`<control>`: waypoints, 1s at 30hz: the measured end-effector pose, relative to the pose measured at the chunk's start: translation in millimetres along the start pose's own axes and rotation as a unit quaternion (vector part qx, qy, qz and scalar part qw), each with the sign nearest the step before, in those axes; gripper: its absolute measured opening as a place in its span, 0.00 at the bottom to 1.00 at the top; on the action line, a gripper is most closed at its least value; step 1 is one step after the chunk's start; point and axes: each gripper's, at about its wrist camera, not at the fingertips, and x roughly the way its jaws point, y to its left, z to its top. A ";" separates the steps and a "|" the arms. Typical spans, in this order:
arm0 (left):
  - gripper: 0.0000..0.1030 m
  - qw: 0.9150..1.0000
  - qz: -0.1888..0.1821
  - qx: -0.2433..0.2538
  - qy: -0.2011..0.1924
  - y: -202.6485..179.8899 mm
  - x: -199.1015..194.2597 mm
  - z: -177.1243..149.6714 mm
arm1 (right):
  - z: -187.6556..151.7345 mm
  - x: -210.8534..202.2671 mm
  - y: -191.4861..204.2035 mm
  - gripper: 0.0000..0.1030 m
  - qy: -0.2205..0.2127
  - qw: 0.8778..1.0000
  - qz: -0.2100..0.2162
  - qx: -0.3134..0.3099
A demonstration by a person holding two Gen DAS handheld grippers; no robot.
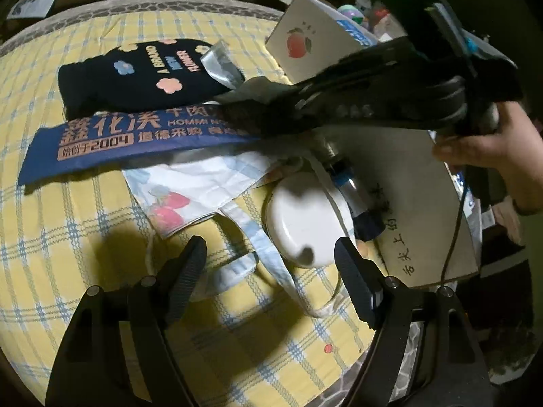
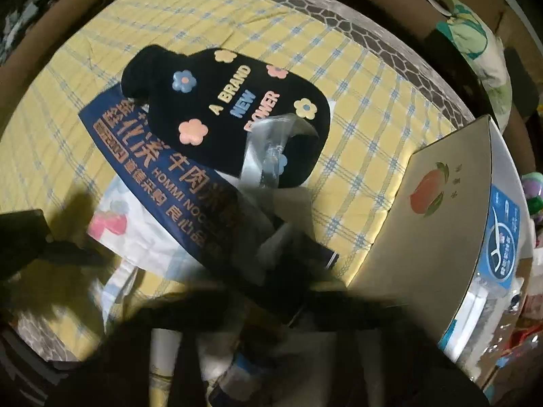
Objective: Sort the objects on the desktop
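- Two grippers work over a heap of small things on a yellow plaid cloth.
- Left gripper has its jaws spread wide with nothing pinched. A white round case lies just ahead of them, nearer the right finger.
- Right gripper, held by a hand, reaches across the heap with its jaws pressed together. Its tip is blurred in both views, so I cannot tell whether anything is caught in it.
- The case looks hard, smooth and glossy, probably light. It would likely slip under the pads, so a hold across its widest part, square on the rim, seems best. A cloth strap runs under or beside it and could get dragged along.
- A black pouch with flower patches lies further back, partly on a blue packet. It looks soft and padded and should squash under a grip. Its narrow neck at the left end seems the easiest place to pinch.
- The blue packet is flat and thin, likely floppy. An edge pinch on the free left end seems the way to lift it.
- A white printed bag is limp fabric, and any raised fold would do.
- A clear wrapper on the pouch looks crinkly, very light and slippery.
- A peach box stands at the far right, stiff card, too wide for the jaws except by an edge.
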 end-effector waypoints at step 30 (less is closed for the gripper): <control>0.12 0.983 -0.034 0.114 -0.141 -162.1 -71.1 92.0 | -123.7 -248.7 -83.8 0.08 -0.279 0.921 0.183 0.202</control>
